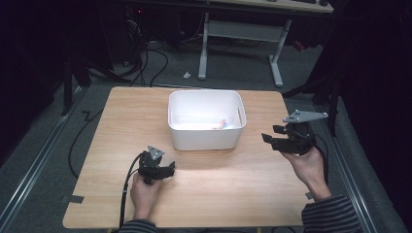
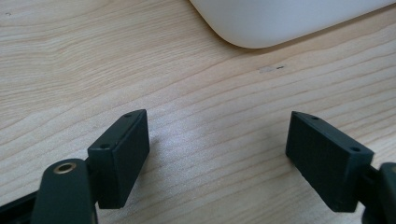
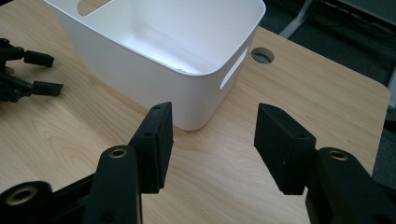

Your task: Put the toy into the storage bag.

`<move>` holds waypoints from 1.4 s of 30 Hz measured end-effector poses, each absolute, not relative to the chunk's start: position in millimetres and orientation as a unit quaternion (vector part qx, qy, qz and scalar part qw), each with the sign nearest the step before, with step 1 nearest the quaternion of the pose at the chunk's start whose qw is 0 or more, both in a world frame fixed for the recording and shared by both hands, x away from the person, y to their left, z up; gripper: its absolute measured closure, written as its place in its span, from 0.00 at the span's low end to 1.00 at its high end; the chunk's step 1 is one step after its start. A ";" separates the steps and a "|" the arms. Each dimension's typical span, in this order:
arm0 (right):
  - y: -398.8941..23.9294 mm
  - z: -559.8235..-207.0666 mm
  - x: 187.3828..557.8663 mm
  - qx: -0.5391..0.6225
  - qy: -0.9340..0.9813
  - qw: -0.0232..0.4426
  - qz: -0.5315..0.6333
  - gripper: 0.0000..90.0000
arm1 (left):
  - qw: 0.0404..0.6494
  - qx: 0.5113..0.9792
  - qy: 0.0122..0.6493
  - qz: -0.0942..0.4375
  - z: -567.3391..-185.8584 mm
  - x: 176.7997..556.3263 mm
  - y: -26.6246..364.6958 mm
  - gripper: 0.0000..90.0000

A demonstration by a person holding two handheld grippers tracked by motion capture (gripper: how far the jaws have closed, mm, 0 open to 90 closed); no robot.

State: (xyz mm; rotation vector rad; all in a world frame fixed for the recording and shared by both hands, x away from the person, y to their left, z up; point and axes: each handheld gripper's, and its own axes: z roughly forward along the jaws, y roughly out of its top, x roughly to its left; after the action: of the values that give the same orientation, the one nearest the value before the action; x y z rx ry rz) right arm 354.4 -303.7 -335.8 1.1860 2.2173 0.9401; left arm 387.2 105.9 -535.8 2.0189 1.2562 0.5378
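White bin (image 1: 206,138) sits mid-table (image 1: 121,116), toward the far edge, with something small and colourful (image 1: 221,124) on its floor; can't tell what it is. Left gripper (image 1: 170,169) is low over the wood just in front of the bin's near left corner, jaws wide, nothing between them; right gripper (image 1: 270,134) is up off the bin's right side, jaws also wide and empty.

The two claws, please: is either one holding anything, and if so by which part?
Nothing is held. The left claw and right claw are both open, with bare table between their jaws.
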 end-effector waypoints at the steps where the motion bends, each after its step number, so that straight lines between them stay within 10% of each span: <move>1: -305.4 -336.8 352.3 0.431 0.803 0.228 0.342 0.53 | 0.345 0.777 0.484 0.207 -535.8 387.2 105.9 0.24; 42: -318.5 -411.5 332.9 0.471 0.780 0.191 0.365 0.53 | 0.345 0.777 0.484 0.207 -535.8 387.1 105.9 0.24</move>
State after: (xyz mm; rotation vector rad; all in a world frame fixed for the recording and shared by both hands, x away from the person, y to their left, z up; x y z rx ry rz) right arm 332.9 -318.5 -411.5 1.3226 2.1923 1.0254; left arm 387.1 105.9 -535.8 2.0188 1.2565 0.5379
